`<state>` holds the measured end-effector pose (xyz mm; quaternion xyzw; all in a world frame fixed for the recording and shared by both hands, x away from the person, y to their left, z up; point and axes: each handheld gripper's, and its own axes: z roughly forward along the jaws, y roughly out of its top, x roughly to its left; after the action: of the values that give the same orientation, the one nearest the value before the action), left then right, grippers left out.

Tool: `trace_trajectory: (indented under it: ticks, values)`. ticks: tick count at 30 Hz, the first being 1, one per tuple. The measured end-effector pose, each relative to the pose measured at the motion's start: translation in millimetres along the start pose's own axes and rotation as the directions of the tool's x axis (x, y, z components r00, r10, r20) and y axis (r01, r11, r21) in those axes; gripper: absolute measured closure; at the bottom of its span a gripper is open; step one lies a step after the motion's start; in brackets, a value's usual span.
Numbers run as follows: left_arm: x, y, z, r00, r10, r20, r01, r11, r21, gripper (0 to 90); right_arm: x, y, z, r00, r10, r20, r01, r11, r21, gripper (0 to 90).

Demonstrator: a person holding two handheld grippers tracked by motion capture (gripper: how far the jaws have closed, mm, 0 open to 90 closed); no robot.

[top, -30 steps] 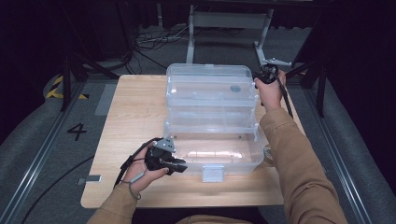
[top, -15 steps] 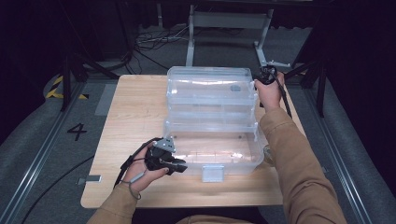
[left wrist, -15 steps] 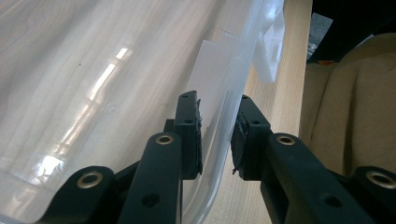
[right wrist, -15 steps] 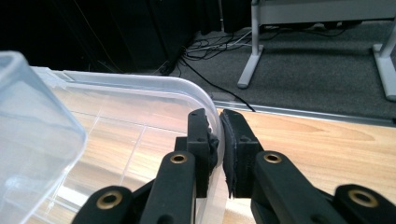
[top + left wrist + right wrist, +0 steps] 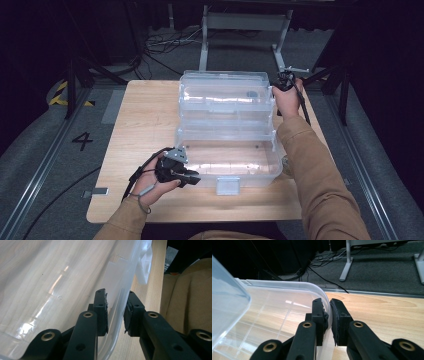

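Item: clear plastic box (image 5: 227,127), lid open, standing mid-desk (image 5: 145,115) with the base toward the person and the lid rising at the far side. Left tongs (image 5: 192,177), at the box's near left corner: narrowly parted, jaws set either side of the base wall. The left gripper view shows the left tongs (image 5: 117,313) astride that wall, the outer pad against the plastic, the inner pad close beside it, so the wall is grasped or very nearly so; beyond lie a white latch (image 5: 143,267) and a tan sleeve (image 5: 190,290). Right tongs (image 5: 281,81), at the lid's far right corner: clenched on the rim. The right gripper view shows the right tongs (image 5: 329,315) with both pads pressed on the curved lid edge, plus cables (image 5: 324,262) and a grey stand leg (image 5: 347,260) on the floor.
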<state>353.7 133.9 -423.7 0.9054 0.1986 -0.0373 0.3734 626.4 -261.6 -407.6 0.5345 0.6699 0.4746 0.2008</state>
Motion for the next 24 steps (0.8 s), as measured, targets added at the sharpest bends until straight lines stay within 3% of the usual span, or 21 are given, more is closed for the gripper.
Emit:
trace_trajectory:
  ticks: [8, 16, 24]
  values:
    - [0.2, 0.1, 0.0, 1.0000, -0.001, 0.002, 0.001, 1.0000, 0.001, 74.8, 0.8, 2.4, -2.9, 0.9999, -0.013, -0.002, 0.013, 1.000, -0.007, 76.1]
    - [0.5, 0.6, -0.1, 1.0000, -0.004, 0.003, 0.004, 1.0000, 0.003, 74.8, -2.3, 10.6, -23.1, 0.9996, -0.026, 0.005, 0.026, 0.998, -0.056, 68.8]
    - [0.3, 0.5, -0.3, 1.0000, -0.010, 0.000, 0.010, 0.9999, 0.002, 74.5, 2.4, 14.3, -40.1, 0.9988, -0.038, -0.030, 0.035, 0.995, -0.093, 62.3]
